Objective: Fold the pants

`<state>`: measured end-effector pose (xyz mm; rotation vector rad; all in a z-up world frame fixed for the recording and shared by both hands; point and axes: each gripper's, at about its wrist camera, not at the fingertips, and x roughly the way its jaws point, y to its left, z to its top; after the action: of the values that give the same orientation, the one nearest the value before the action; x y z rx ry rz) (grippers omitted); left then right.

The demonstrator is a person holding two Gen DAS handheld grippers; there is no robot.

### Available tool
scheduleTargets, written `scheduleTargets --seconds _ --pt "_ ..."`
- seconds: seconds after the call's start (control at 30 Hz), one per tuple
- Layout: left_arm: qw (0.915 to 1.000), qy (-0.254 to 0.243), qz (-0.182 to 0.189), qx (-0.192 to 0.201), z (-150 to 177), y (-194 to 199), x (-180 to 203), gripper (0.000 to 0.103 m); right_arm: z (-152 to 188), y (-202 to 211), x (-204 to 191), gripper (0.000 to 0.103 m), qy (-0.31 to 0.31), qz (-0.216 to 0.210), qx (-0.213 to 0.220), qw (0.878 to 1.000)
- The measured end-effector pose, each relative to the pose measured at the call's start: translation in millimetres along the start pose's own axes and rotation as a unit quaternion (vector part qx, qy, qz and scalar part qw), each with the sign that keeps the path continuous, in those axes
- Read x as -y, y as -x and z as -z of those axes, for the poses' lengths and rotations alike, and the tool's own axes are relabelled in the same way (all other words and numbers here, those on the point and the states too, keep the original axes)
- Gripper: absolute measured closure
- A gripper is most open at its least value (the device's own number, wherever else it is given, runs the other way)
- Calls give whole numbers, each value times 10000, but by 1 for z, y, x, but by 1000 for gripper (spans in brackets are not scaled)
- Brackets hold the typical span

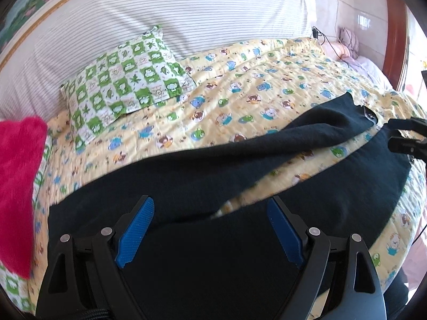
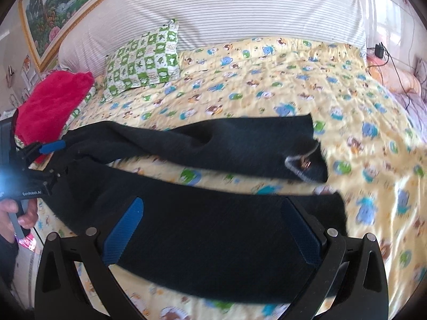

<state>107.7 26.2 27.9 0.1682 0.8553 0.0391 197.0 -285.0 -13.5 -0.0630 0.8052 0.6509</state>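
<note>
Dark navy pants (image 1: 202, 170) lie spread on a yellow cartoon-print bedspread (image 1: 240, 90), waist to the left, two legs running right with a gap of bedspread between them. My left gripper (image 1: 210, 208) is open over the waist end; it also shows at the left of the right wrist view (image 2: 53, 160). My right gripper (image 2: 210, 213) is open over the near leg (image 2: 213, 226), close to its cuff; its fingers (image 1: 405, 133) show at the right edge of the left wrist view. The far leg (image 2: 226, 144) ends in a cuff with a small tag.
A green-and-white checked pillow (image 2: 144, 61) leans against the striped white headboard cushion (image 2: 226, 8). A red plush blanket (image 2: 50, 104) lies at the bed's left edge. A charger and cables (image 2: 381, 53) and pink bedding sit at the far right.
</note>
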Motion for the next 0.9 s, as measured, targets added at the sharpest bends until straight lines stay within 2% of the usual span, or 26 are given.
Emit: scheduleTargets --seconds 0.2,0.33,0.47,0.63,0.73,0.8,0.83,0.9 --pt "9994 -320 12 -154 -21 -21 -6 15 -16 -8 15 0 73 68 -55 9999" --pt "9955 -903 9 -290 -33 -41 -5 15 -22 -19 20 0 266 -3 -192 9995" --pt "9865 -1579 29 -441 -43 -65 -5 15 -30 -31 21 0 590 47 -365 9976" --pt "9707 -2316 66 -631 -48 -90 -1 15 -39 -49 25 0 922 82 -699 9933" --pt "9630 -2597 19 -725 -48 -104 0 15 -40 -58 26 0 1114 -3 -940 9893" --pt "9596 -2691 45 -822 -49 -115 0 15 -39 -66 25 1 1326 97 -1117 9848" --pt "9588 -2706 52 -862 -50 -119 0 15 -38 -71 26 4 1438 159 -1208 9821" --pt "9572 -2713 156 -997 -51 -130 0 22 -37 -77 28 18 1503 213 -1327 9795"
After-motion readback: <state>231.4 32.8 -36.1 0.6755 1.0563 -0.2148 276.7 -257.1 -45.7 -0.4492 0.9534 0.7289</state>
